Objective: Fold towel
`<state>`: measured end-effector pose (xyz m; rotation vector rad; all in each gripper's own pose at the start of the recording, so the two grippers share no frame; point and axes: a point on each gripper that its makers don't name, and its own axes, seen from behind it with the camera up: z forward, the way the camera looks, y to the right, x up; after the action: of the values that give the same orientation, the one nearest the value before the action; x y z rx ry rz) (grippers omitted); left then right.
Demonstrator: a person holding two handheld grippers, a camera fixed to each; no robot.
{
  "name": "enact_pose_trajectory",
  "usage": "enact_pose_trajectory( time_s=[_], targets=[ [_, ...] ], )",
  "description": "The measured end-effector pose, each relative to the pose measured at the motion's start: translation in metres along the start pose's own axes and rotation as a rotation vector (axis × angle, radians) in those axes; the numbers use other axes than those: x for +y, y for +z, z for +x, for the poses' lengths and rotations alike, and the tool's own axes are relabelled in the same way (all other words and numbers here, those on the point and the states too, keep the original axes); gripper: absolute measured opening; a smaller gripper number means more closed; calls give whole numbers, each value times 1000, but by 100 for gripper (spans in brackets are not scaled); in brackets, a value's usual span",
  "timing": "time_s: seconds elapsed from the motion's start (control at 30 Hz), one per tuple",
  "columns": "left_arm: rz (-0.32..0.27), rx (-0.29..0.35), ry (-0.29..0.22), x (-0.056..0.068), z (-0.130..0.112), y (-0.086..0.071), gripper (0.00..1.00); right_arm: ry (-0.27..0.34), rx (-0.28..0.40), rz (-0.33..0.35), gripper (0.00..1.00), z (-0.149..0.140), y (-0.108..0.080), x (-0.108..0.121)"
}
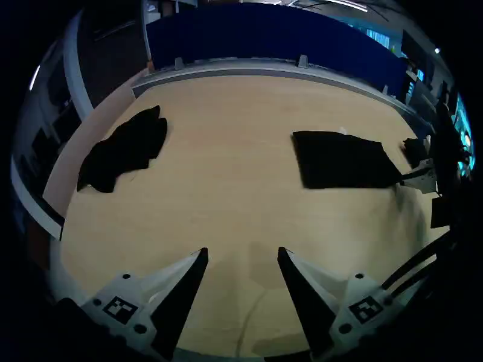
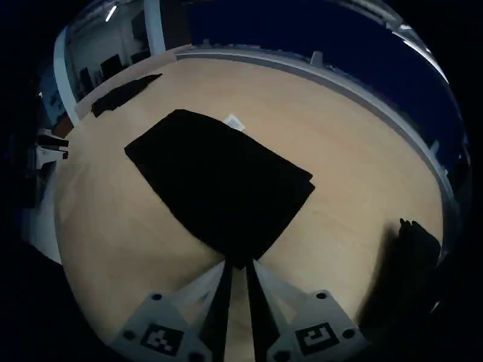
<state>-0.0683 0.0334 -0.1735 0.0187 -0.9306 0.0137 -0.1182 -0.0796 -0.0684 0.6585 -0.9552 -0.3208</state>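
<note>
In the left gripper view, bare desk (image 1: 241, 199) runs open between the crumpled black cloth (image 1: 124, 151) by its left edge and the folded black towel (image 1: 344, 160) rightward. A blue partition (image 1: 271, 36) walls the far edge.

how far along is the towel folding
Done: one black towel lies flat in a neat folded rectangle on the table. In hand: the right gripper looks closed on its near corner, while the left gripper hangs open over bare wood. Left: a crumpled black cloth farther along the table is not yet folded.
</note>
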Motion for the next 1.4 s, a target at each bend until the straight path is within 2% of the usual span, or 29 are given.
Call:
enact_pose_trajectory(
  time_s=[0.17, 0.4, 0.67, 0.97, 1.23, 1.4],
  targets=[
    [-1, -5, -1, 0, -4, 0, 85, -10, -4, -5, 9, 2, -1, 1],
    [-7, -3, -9, 0, -5, -5, 85, -52, 9, -1, 7, 11, -5, -2],
    [-9, 2, -21, -2, -6, -12, 85, -71, 40, -7, 6, 30, -15, 0],
    [-9, 12, -39, -7, -9, -20, 85, -135, 91, -20, 6, 75, -24, -4],
    [2, 31, -64, -14, -11, -32, 85, -210, 144, -15, 6, 124, -29, -21],
    [7, 38, -83, -16, -14, -37, 85, -240, 160, -10, 6, 144, -30, -31]
  ],
)
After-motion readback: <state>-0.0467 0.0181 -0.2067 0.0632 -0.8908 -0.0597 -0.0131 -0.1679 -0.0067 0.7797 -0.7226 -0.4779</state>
